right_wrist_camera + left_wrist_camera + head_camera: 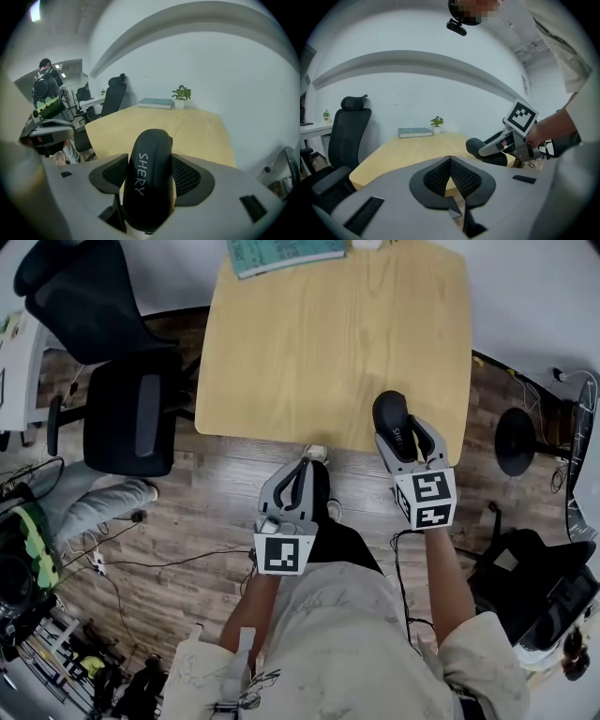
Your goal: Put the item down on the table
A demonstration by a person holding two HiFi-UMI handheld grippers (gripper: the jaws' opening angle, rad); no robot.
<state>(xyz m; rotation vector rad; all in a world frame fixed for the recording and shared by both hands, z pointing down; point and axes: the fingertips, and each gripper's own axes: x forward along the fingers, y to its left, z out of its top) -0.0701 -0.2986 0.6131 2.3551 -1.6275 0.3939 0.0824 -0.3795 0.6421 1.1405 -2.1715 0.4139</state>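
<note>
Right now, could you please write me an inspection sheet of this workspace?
Surface: light wooden table, mostly bare.
Job's things: black oblong case printed SHERY, held at the table's near edge; whether it touches the top cannot be told.
Clutter: teal book and small potted plant at the far edge.
Grippers: right gripper has its jaws shut on the case; left gripper has its jaws together, nothing between them, short of the table.
Cables: loose cables on the wood-plank floor to the left.
Surroundings: black office chair left of the table; a person stands far off in the right gripper view.
</note>
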